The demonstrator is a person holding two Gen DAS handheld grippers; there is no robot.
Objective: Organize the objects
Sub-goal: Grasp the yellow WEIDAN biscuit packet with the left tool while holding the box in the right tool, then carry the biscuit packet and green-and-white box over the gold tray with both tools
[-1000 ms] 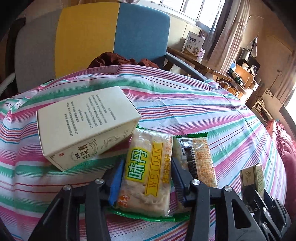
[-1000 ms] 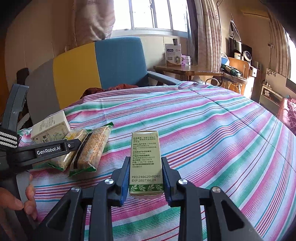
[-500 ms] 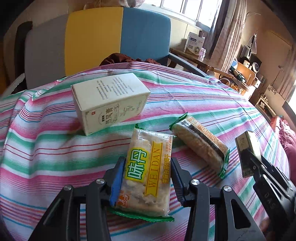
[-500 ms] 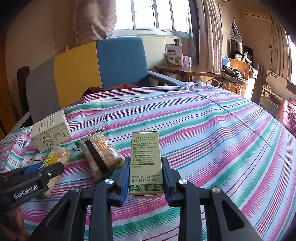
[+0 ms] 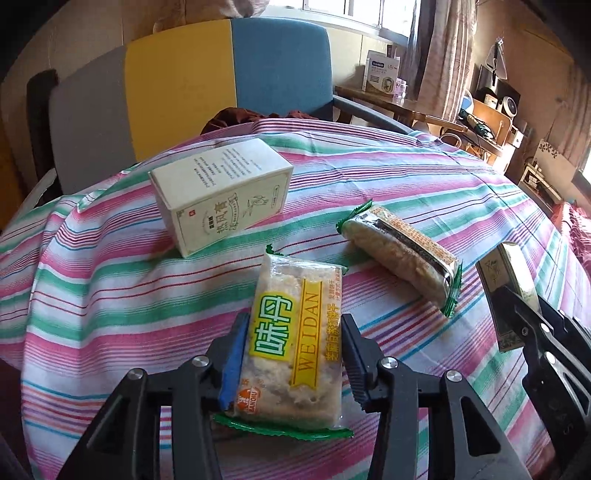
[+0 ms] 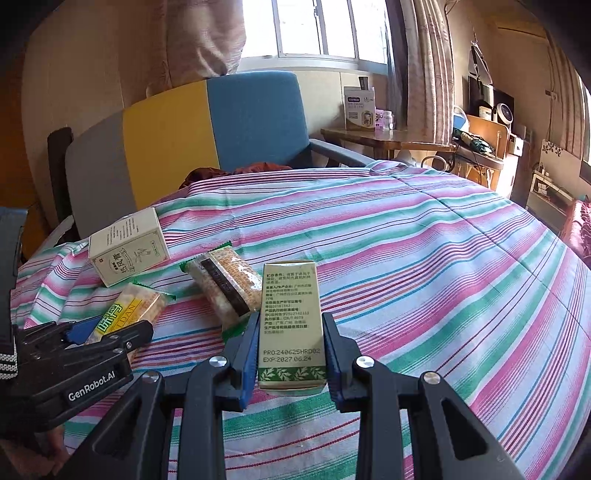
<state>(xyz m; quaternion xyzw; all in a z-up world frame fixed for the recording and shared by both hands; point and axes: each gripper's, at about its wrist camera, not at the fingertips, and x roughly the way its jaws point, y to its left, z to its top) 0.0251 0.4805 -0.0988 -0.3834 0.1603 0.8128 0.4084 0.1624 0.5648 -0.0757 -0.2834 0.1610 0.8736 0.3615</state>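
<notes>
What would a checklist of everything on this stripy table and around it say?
Surface: striped tablecloth, wrinkled at its left edge.
Job's things: Weidan cracker pack in left gripper; green box in right gripper; second cracker pack and cream box lying free.
Clutter: nothing seen.
Grippers: both shut on their items.
Cables: nothing seen on the table.
Surroundings: grey-yellow-blue chair, side table, window.

"WEIDAN" on cracker packet [image 5: 295, 339]
</notes>
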